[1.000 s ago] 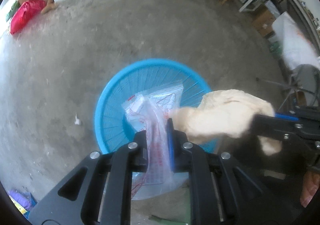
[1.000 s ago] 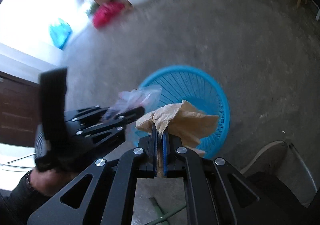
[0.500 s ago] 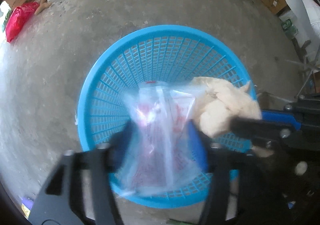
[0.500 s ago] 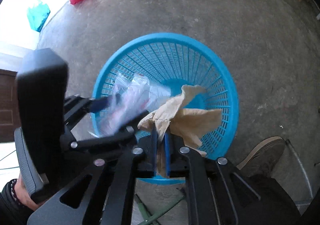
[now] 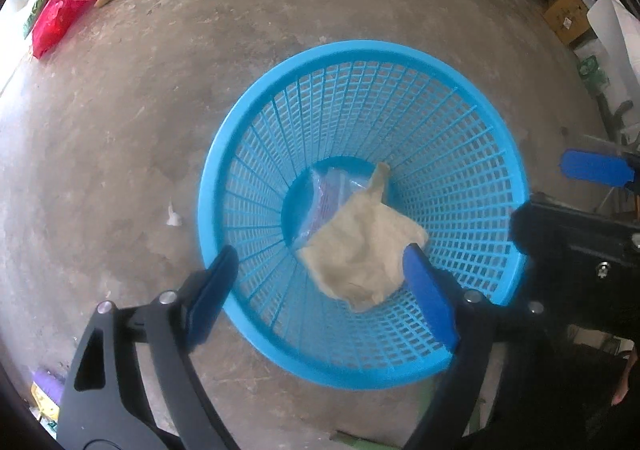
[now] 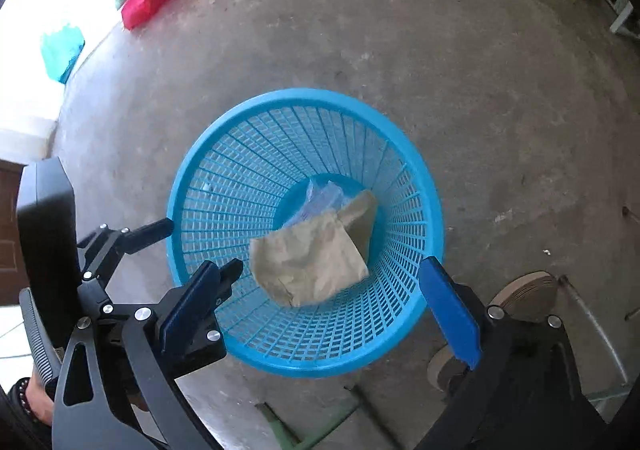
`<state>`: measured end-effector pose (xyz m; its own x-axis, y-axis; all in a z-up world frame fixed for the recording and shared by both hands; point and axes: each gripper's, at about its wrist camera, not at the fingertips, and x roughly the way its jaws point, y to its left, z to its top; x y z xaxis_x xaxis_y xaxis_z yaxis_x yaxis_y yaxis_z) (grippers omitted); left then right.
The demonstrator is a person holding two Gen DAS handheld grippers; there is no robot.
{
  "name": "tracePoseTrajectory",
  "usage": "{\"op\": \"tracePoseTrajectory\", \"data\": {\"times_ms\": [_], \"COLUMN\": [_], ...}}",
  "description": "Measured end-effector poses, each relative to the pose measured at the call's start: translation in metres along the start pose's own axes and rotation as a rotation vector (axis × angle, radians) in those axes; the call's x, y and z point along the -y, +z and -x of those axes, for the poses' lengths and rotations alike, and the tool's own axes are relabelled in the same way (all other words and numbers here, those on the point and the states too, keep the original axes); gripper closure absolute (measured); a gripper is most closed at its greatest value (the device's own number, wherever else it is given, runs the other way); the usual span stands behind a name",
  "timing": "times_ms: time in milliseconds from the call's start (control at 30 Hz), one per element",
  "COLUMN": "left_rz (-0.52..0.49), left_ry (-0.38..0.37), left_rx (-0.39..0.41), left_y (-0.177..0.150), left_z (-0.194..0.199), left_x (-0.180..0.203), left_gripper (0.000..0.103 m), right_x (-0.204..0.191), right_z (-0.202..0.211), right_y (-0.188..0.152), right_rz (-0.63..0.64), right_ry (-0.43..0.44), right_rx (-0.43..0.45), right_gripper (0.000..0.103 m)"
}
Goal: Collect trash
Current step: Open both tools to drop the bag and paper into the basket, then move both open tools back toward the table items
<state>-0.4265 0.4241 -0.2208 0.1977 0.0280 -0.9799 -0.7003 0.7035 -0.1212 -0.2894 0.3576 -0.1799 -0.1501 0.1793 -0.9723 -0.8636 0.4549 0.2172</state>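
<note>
Two pieces of trash lie in the blue basket (image 5: pixel 360 49), with both grippers emptied above it.

A crumpled brown paper bag (image 5: pixel 360 250) is seen on the near side of the basket's bottom, partly covering a clear plastic bag (image 5: pixel 328 189) just beyond it. The jaws of the left gripper (image 5: pixel 320 290) and the right gripper (image 6: pixel 332 298) are opening, with nothing pinched between them. A small white scrap (image 5: pixel 174 215) remains on the concrete floor (image 5: pixel 200 69) left of the basket, so collection is judged unfinished.

In the blue basket (image 5: pixel 256 153), the brown paper (image 5: pixel 360 254) hides most of the clear plastic bag (image 5: pixel 324 189) at its eleven o'clock; its print is perhaps red.
</note>
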Motion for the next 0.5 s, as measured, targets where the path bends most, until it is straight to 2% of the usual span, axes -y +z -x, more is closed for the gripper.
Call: {"op": "tracePoseTrajectory", "data": {"times_ms": [233, 500], "left_rz": [-0.002, -0.007], "left_ry": [-0.002, 0.000], "left_rx": [0.003, 0.027], "left_y": [-0.008, -0.020], "left_z": [0.008, 0.031], "left_x": [0.008, 0.013], "left_gripper": [0.023, 0.023], "right_x": [0.004, 0.004], "right_z": [0.010, 0.043], "right_y": [-0.005, -0.012], "right_rz": [0.008, -0.003], "right_ry": [-0.054, -0.079], "right_rx": [0.030, 0.115], "right_gripper": [0.006, 0.006]}}
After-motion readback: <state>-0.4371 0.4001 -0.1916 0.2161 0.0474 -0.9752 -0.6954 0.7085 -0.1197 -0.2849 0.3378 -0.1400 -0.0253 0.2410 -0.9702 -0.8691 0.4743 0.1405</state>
